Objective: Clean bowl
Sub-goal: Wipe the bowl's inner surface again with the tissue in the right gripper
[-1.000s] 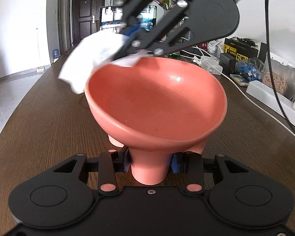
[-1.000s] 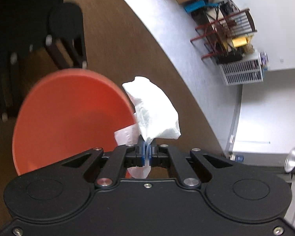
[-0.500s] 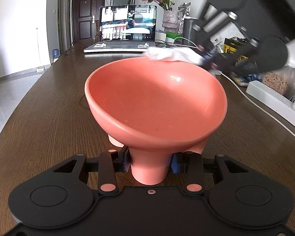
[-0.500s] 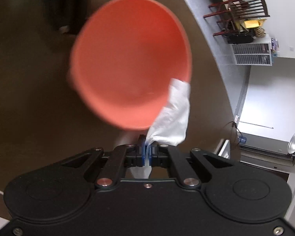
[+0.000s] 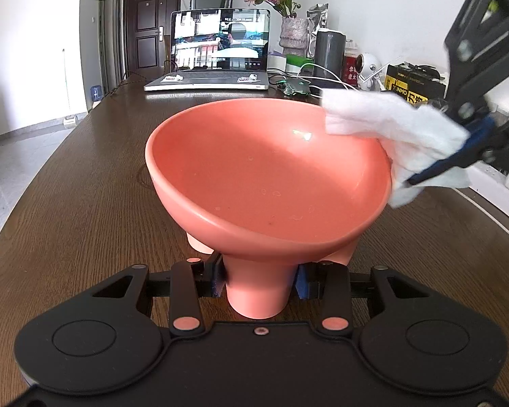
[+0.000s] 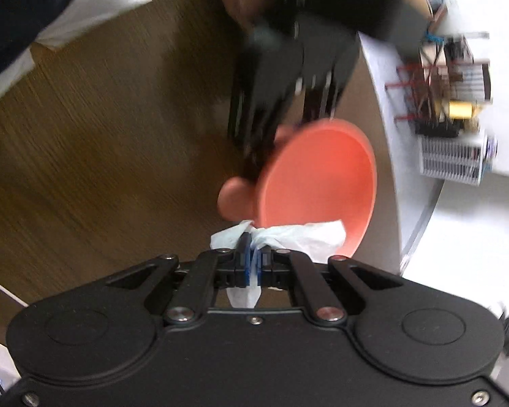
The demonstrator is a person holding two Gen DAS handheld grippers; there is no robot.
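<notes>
Gripper on the left [image 5: 259,279] is clenched on one foot of the pink bowl [image 5: 271,176], holding it above the worktop [image 5: 85,186], tilted, its opening facing up and toward the camera. At the bowl's right rim, the right gripper [image 6: 251,261] pinches a white tissue [image 5: 390,129] that lies over the rim, reaching in from the right side.

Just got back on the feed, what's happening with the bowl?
The left gripper holds the pink bowl by one of its legs, tilted above the table. The right gripper, jaws shut on a white wipe, has the wipe against the bowl's rim on the right in the left wrist view.
</notes>
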